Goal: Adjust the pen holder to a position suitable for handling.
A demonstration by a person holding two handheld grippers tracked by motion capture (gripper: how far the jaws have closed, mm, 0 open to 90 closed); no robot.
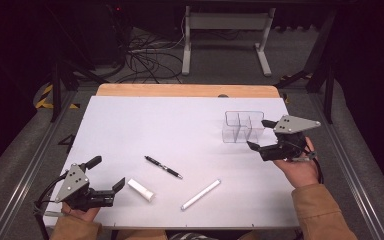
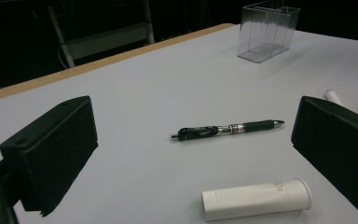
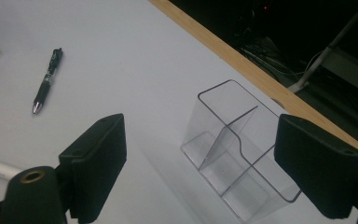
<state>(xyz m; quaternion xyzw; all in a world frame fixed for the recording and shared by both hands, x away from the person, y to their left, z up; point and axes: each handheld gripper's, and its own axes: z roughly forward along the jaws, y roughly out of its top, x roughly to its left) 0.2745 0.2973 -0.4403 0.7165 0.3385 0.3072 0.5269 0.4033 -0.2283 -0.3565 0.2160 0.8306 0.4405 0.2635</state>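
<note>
A clear plastic organiser (image 1: 242, 126) with inner dividers stands on the white table (image 1: 180, 125) at the right; nothing lies in it. My right gripper (image 1: 259, 134) hovers just right of it, open and with nothing held; in the right gripper view the organiser (image 3: 235, 154) lies between and beyond the jaws. A black pen (image 1: 163, 167) lies mid-table. Nearer the front lie a short white tube (image 1: 141, 189) and a long white stick (image 1: 200, 194). My left gripper (image 1: 107, 172) rests at the front left, open, facing the pen (image 2: 226, 129) and the tube (image 2: 256, 199).
A wooden strip (image 1: 187, 90) borders the table's far edge. Beyond it stand a white desk frame (image 1: 225, 40) and loose cables (image 1: 145, 60) on the floor. Dark stands flank the table on both sides.
</note>
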